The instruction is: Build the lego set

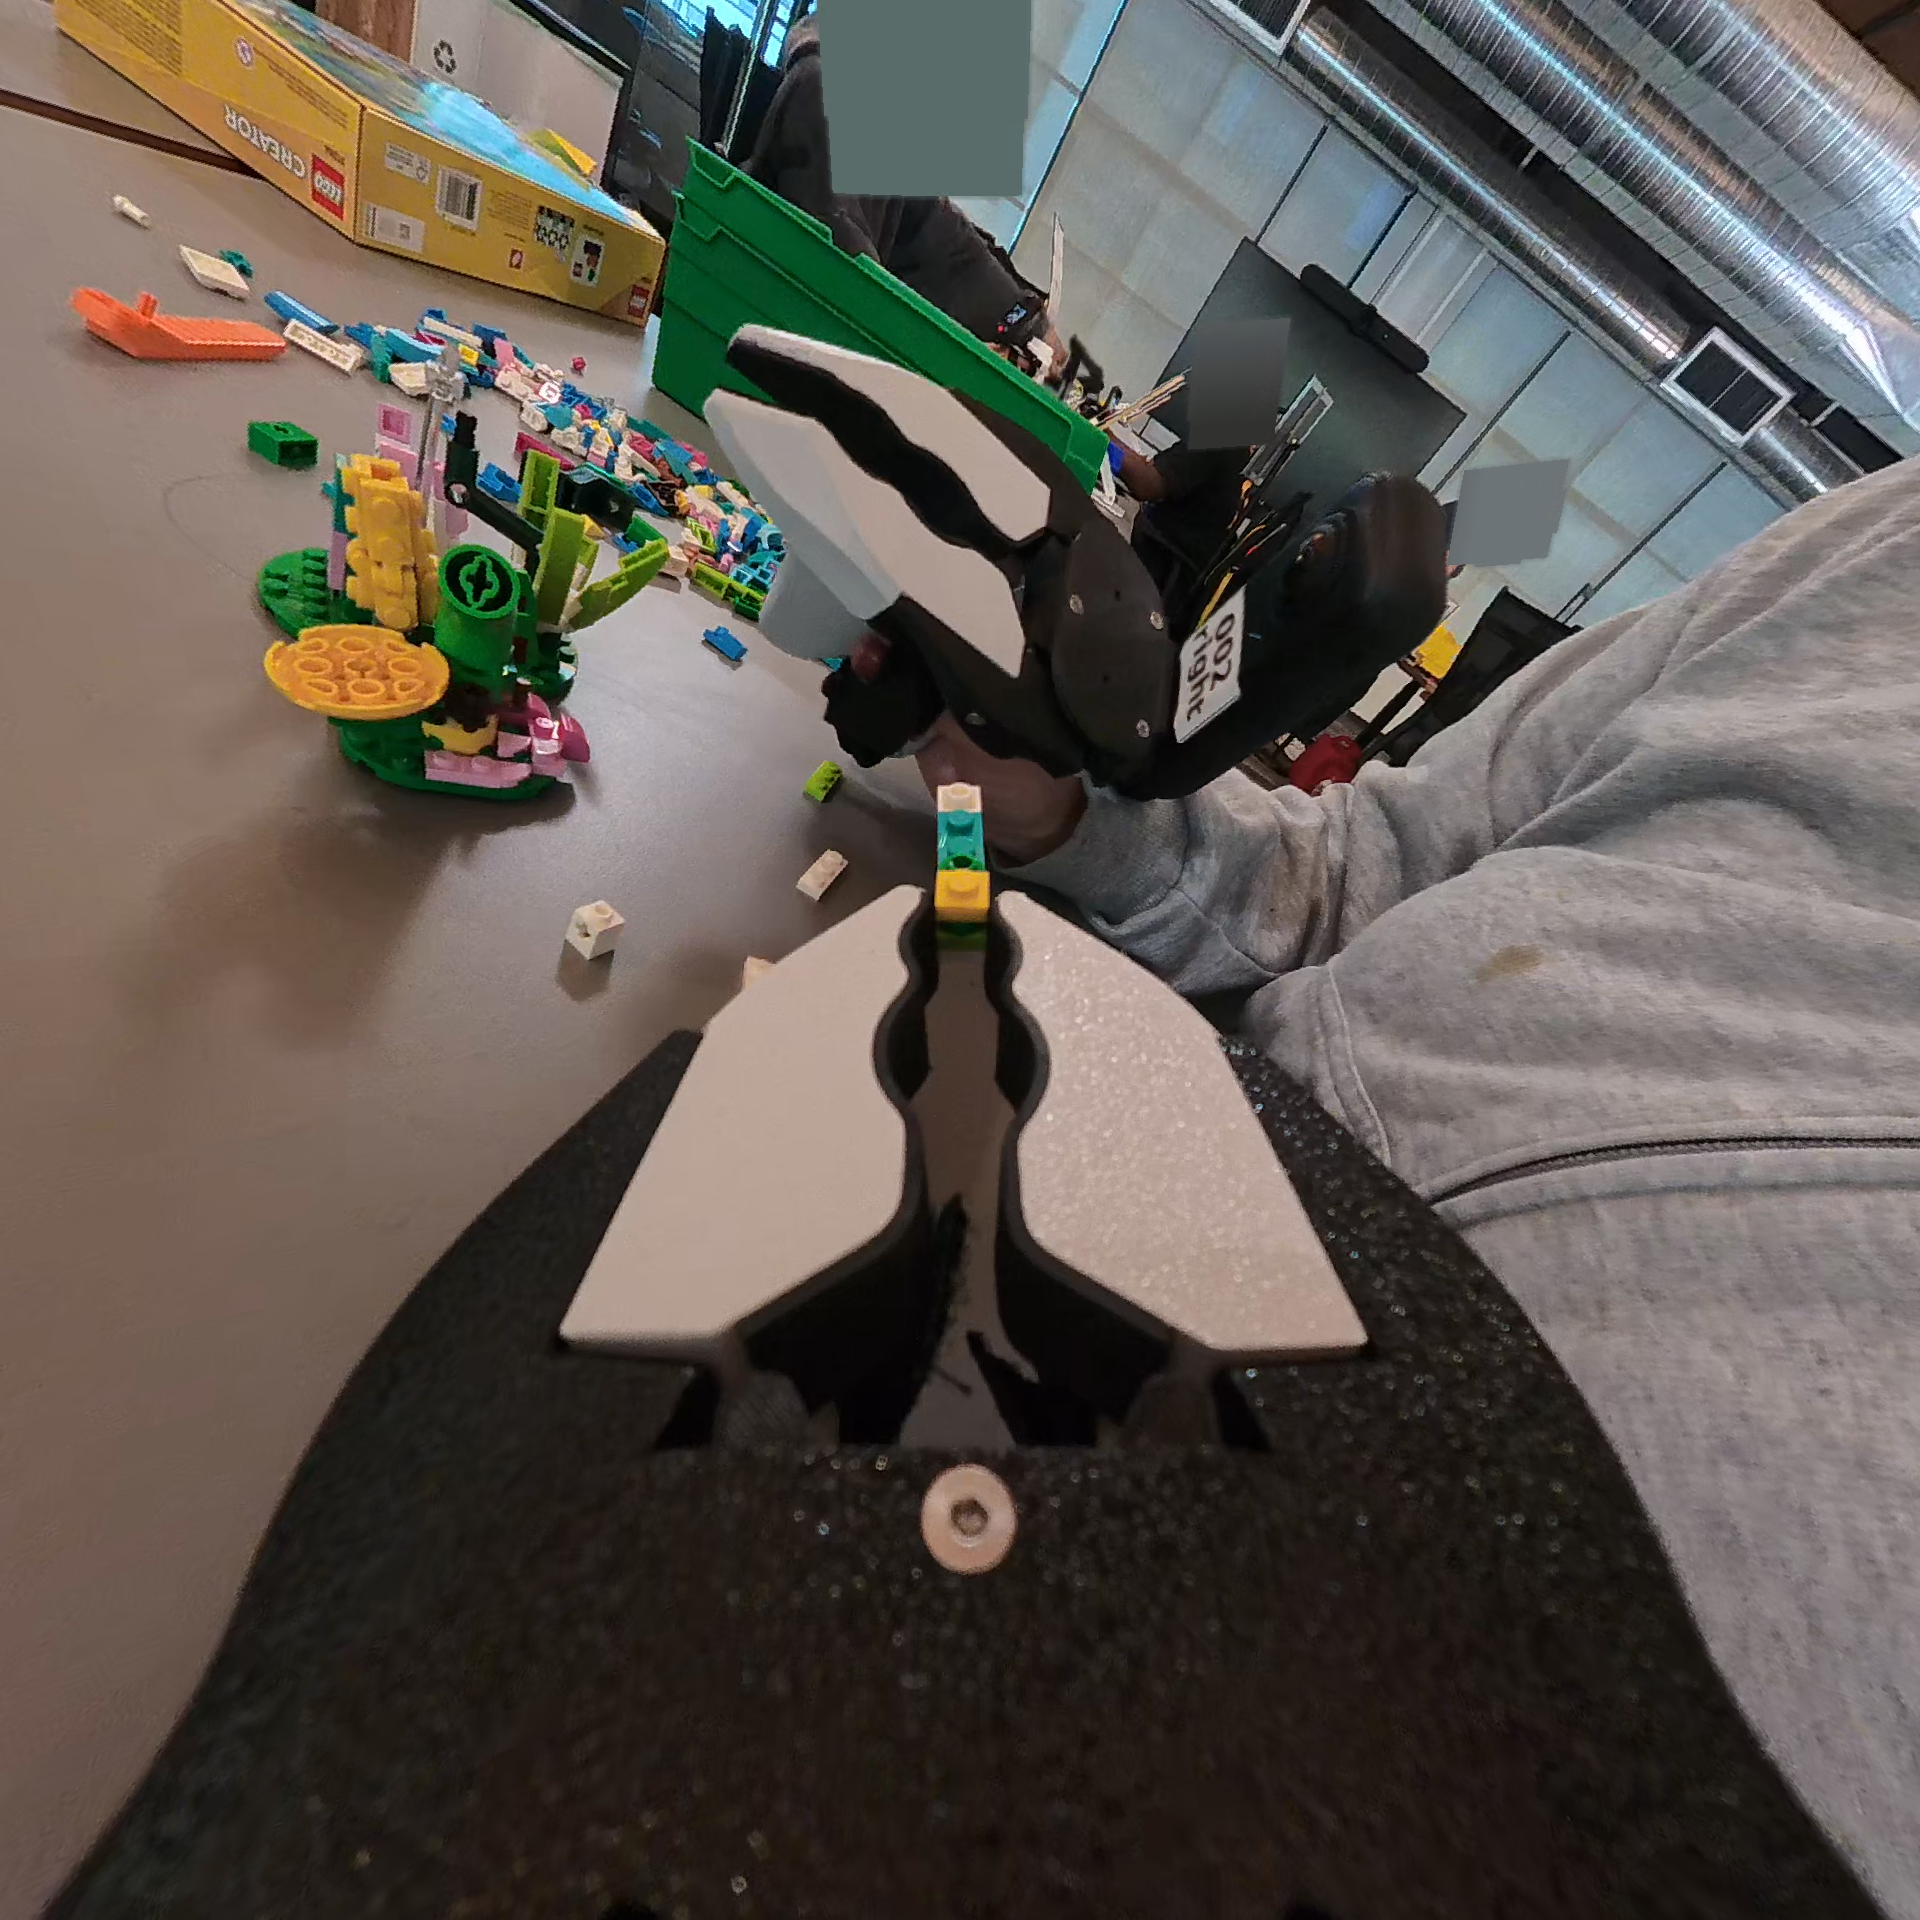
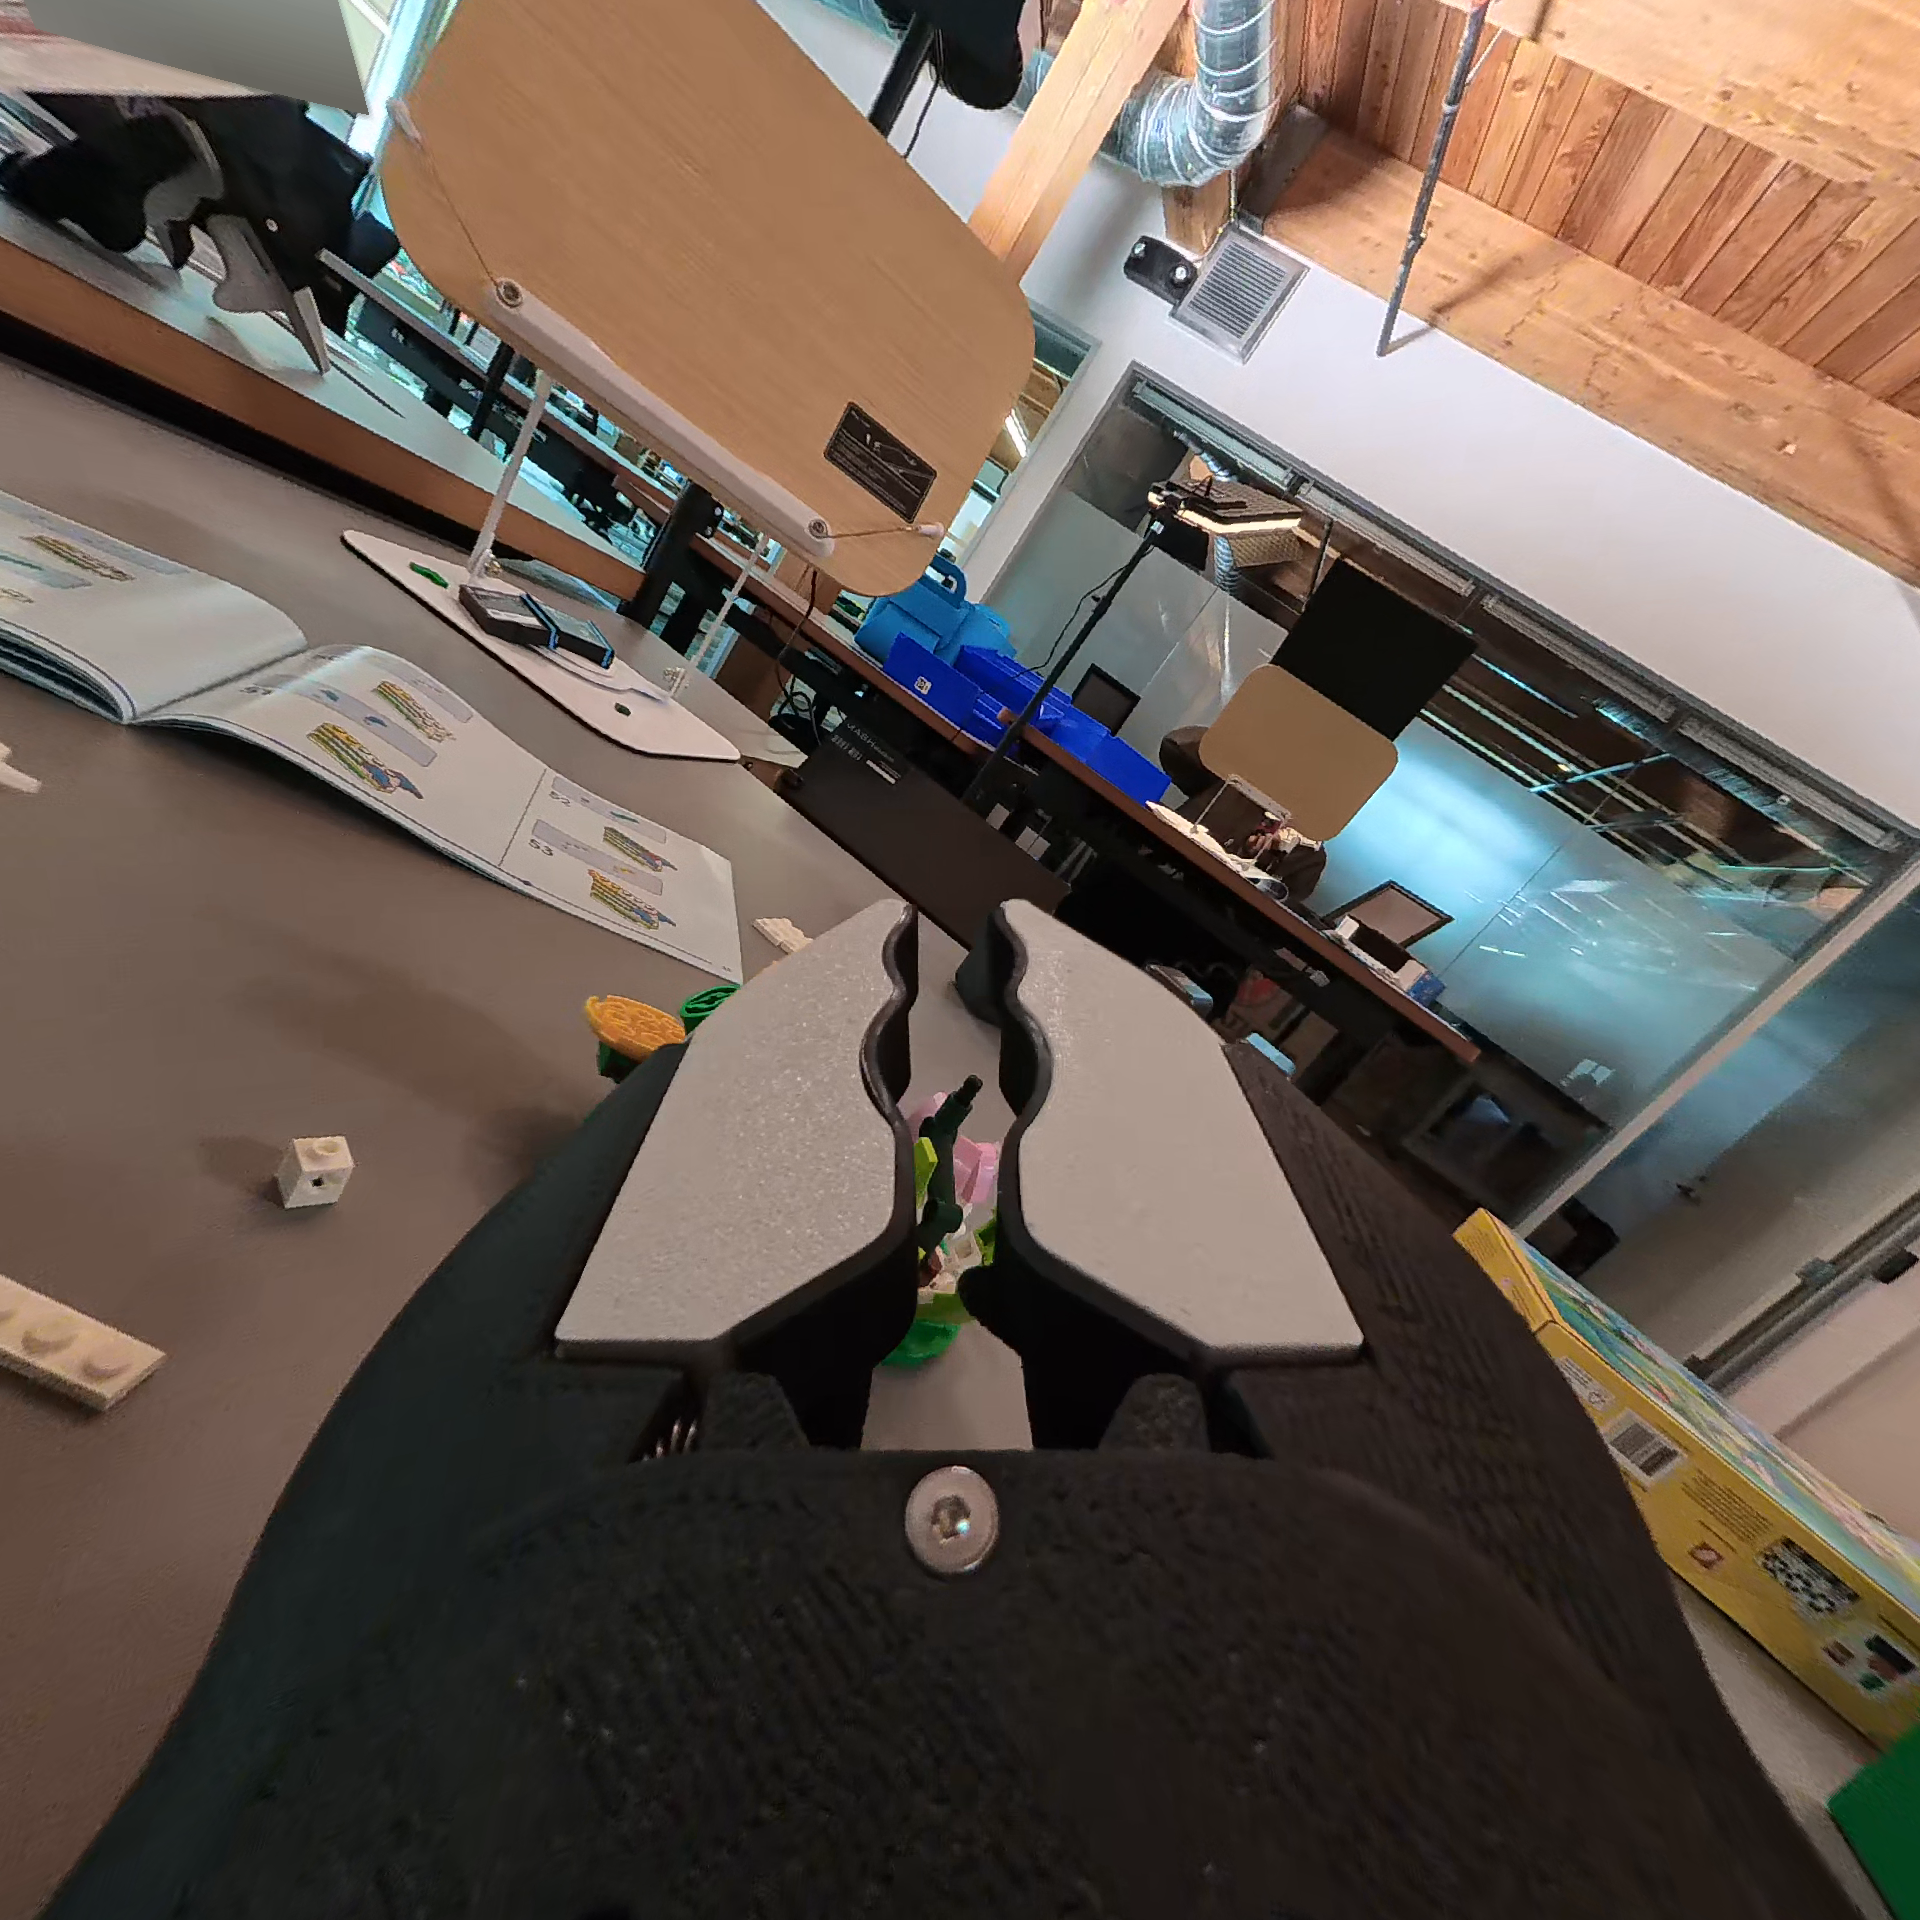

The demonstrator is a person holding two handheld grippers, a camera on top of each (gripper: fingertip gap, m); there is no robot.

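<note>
Yellow box (image 1: 416, 177), green bin (image 1: 790, 301), open booklet (image 2: 436, 758) on grey table (image 1: 208, 1039).

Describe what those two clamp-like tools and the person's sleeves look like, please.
Each gripper, left and right, has a rough black plastic body, a silver screw at its centre, and two pale grey fingers with wavy black inner edges. The right one carries a white label. The sleeves are light grey sweatshirt fabric.

This looks like an open-plan lab or workshop office. Beyond the jaws in the right wrist view stand long desks (image 2: 1226, 831) with blue bins (image 2: 1018, 696), a camera on a stand (image 2: 1226, 509) and glass partition walls (image 2: 1662, 914). Overhead run bare silver ducts (image 1: 1558, 197) and a plank ceiling (image 2: 1621, 156). The grey counter (image 1: 208, 1039) below the jaws carries loose toy bricks (image 1: 623, 457).
</note>
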